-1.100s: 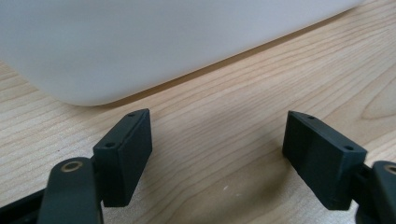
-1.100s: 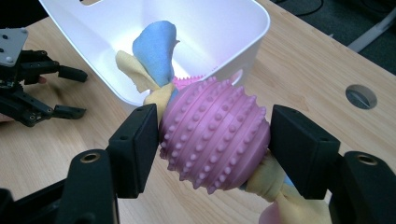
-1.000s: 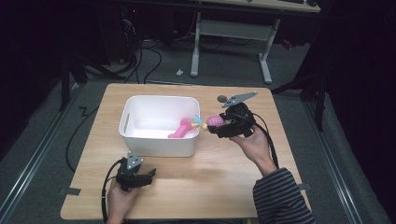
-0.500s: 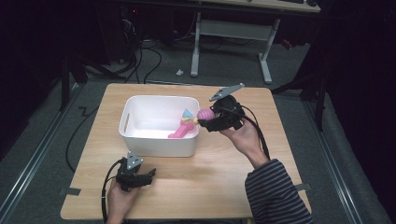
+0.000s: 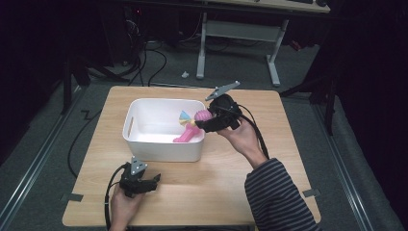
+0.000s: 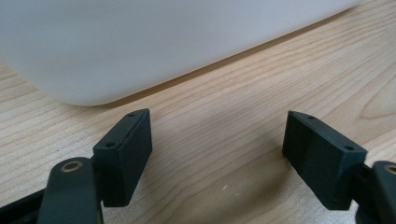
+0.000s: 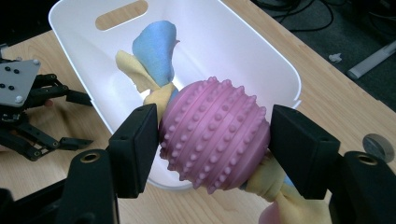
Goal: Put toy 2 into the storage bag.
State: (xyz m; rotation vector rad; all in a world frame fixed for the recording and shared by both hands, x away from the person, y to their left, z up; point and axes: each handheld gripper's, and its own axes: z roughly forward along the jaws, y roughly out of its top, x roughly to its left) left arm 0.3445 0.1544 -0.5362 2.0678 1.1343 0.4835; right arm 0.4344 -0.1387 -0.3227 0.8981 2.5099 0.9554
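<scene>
A pink studded ball (image 7: 215,133) on a knotted yellow and blue cloth rope (image 7: 156,46) is pinched between the pads of my right gripper (image 7: 215,149). In the high view the right gripper (image 5: 204,120) holds that ball (image 5: 203,115) over the right rim of the white bin (image 5: 144,147), with the rope's blue and yellow end (image 5: 184,117) pointing into it. Another pink piece (image 5: 185,136) lies on the bin's floor by the right wall. My left gripper (image 5: 154,179) rests open on the table in front of the bin, its jaws (image 6: 217,154) empty and facing the bin's wall (image 6: 163,42).
The wooden table (image 5: 288,159) has bare room to the right of the bin and along its front. A small grey disc (image 7: 376,147) lies on the table by the bin's right side. Cables and a desk frame (image 5: 269,62) stand on the floor beyond the table.
The right gripper has carried the ball toy leftward, from beside the bin's right wall to over its right rim. The left gripper has kept still.
</scene>
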